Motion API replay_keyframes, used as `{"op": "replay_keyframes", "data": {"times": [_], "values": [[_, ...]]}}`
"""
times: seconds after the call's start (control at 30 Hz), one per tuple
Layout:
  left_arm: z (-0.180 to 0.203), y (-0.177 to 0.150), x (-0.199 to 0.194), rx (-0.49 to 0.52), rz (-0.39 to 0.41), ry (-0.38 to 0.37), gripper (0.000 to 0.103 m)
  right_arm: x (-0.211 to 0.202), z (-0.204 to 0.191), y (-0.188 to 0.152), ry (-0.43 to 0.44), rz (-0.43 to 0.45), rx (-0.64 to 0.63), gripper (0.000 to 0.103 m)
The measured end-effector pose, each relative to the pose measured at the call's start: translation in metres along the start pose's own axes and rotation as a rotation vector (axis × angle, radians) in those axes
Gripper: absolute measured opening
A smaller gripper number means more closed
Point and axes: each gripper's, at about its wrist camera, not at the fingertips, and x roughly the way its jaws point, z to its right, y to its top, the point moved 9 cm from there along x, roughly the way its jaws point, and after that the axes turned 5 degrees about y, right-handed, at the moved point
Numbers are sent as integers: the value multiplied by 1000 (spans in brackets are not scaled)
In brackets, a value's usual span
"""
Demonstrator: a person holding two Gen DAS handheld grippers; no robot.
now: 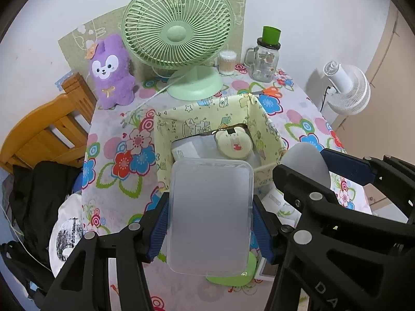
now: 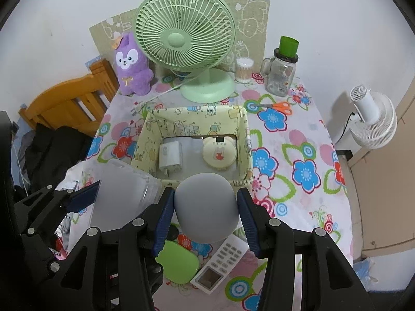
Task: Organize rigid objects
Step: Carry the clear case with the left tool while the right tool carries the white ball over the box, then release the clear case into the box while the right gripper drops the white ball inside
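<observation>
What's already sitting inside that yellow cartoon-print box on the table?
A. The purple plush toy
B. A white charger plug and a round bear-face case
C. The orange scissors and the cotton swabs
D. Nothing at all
B: in the right wrist view, a white charger plug and a round bear-face case lie on the floor of the yellow box.

The fabric bin (image 2: 194, 129) sits mid-desk (image 2: 298, 194), a charger (image 2: 170, 158) and a round case (image 2: 219, 154) inside it. At twelve o'clock stands the fan (image 2: 186, 39); plush toy (image 2: 132, 64) at eleven, jar (image 2: 281, 75) and scissors (image 2: 275, 105) at one. Remote (image 2: 223, 261) lies at six.
</observation>
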Motion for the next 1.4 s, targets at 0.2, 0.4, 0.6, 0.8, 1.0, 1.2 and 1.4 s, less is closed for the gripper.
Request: {"op": "replay_keyframes", "data": {"times": [0.2,0.4,0.6,0.8,1.0,1.2,1.4], "values": [[-2,13,5,-9,4,11,60,4,2,15,4,3,-21,52],[-4,23,15,-25,-3,23,60,14,5,25,16,-8,-34,52],[-7,34,23,-36,0,36,60,24,6,38,31,-8,-50,52],[-8,44,35,-46,-8,45,60,37,11,49,41,-19,-51,52],[-8,49,50,-55,-27,46,60,53,17,56,49,-40,-49,52],[-7,54,67,-56,-48,53,60,72,24,61,60,-69,-52,52],[-8,58,81,-63,-61,64,60,89,28,67,71,-89,-57,53]]}}
